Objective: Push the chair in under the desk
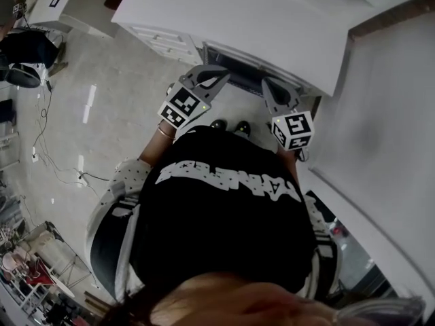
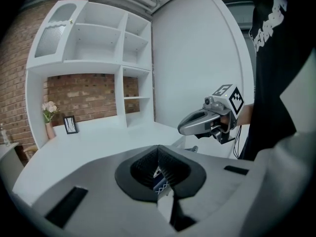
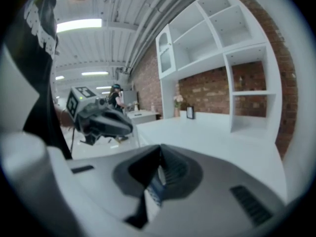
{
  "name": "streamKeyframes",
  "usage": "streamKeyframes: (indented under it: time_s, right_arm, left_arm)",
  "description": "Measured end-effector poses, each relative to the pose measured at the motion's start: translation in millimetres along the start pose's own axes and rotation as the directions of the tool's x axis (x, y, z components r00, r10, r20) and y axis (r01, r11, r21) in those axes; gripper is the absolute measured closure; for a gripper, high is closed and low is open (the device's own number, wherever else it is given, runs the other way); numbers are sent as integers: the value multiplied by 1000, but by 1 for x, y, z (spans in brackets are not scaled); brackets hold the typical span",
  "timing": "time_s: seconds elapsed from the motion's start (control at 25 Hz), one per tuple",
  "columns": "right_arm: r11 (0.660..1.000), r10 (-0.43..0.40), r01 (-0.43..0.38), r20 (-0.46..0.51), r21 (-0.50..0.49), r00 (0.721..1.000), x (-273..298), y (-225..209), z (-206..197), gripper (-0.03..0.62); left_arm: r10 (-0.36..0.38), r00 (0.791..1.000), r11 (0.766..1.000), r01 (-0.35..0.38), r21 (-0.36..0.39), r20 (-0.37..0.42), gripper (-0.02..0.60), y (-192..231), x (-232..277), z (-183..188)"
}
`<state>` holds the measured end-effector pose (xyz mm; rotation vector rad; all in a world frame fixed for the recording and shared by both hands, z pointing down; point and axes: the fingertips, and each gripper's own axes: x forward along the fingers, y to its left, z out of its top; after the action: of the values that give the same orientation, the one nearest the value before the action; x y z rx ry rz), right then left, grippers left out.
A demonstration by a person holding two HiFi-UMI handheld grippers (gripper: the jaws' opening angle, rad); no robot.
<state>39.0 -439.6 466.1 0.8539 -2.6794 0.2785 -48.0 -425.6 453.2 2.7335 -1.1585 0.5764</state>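
In the head view a white desk (image 1: 258,19) fills the top, and the dark grey chair (image 1: 234,73) shows only as a strip tucked under its front edge. My left gripper (image 1: 219,72) and right gripper (image 1: 269,87) are held side by side in front of the person's chest, pointing at that edge, apart from the chair. The left gripper (image 2: 160,169) has its jaws shut with nothing between them, above the desk top (image 2: 89,142). The right gripper (image 3: 158,174) is shut and empty too. Each gripper view shows the other gripper hanging beside it.
A white shelf unit (image 2: 98,58) stands on the desk against a brick wall, with a vase of flowers (image 2: 49,113) and a small picture frame (image 2: 70,125). A white partition (image 1: 387,128) runs along the right. Cables (image 1: 41,155) and dark gear (image 1: 27,49) lie on the floor at left.
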Motion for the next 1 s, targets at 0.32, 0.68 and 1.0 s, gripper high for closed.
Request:
streamKeyframes:
  time_s: [0.32, 0.68, 1.0]
  right_arm:
    - [999, 25, -25, -24, -21, 999, 2, 8, 4, 563]
    - [999, 26, -27, -29, -17, 999, 3, 12, 2, 563]
    - [1000, 10, -11, -31, -23, 999, -2, 8, 3, 563]
  left_arm:
    - [43, 999, 999, -43, -32, 4, 546, 4, -10, -3]
    - [60, 998, 997, -60, -55, -6, 546, 8, -13, -11]
    - [41, 999, 998, -42, -55, -11, 546, 5, -8, -11]
